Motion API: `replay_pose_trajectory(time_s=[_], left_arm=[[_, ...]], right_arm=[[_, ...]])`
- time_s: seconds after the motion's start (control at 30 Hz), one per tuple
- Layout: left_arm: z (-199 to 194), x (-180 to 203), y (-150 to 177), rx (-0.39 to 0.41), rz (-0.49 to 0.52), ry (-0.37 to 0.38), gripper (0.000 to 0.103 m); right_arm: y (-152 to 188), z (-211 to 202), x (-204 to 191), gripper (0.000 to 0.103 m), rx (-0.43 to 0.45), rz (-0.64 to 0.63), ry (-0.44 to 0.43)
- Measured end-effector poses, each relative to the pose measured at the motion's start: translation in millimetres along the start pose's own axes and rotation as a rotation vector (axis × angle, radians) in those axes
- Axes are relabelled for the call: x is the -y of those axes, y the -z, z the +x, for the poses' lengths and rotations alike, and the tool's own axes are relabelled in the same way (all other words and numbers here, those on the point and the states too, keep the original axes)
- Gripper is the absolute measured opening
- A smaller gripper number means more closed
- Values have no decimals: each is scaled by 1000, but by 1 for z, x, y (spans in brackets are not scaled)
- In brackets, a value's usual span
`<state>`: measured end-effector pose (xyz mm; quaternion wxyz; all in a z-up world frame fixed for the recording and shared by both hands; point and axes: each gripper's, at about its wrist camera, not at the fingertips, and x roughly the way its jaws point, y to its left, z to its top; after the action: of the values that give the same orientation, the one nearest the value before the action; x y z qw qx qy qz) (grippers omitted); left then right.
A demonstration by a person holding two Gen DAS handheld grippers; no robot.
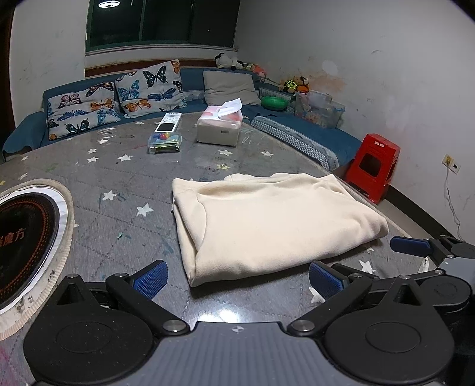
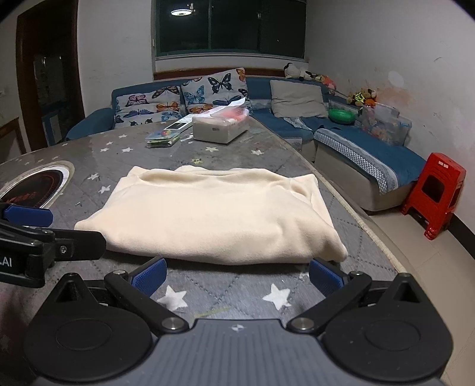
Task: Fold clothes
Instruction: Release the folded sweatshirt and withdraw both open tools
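1. A cream fleece garment (image 1: 267, 219), folded into a thick rectangle, is seen lying flat near the desk's right edge.
2. The left hand-held gripper (image 1: 237, 280) is held wide apart just short of the garment's near edge, nothing gripped.
3. The right hand-held gripper (image 2: 237, 276) is likewise spread wide and empty at the near edge.
4. A white tissue box (image 1: 219, 127) is seen toward the far edge of the grey star-patterned desk (image 1: 124, 190).

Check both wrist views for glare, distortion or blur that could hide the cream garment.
Left wrist view: a ceiling-light reflection glares on the table near the lens, clear of the cream garment; fisheye bends the table edge and darkens the corners. Right wrist view: same bowing, ceiling lamp mirrored in the dark window, garment evenly lit and sharp. Neither view shows motion blur.
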<state>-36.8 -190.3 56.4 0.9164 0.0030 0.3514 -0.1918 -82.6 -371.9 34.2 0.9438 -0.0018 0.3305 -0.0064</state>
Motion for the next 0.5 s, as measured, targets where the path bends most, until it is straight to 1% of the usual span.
replay_pose_trajectory(time_s=[0.5], left_arm=[[2,-2,2,-7,-3,-9,103]], right_arm=[[4,4,0,103,-20,-3,2]])
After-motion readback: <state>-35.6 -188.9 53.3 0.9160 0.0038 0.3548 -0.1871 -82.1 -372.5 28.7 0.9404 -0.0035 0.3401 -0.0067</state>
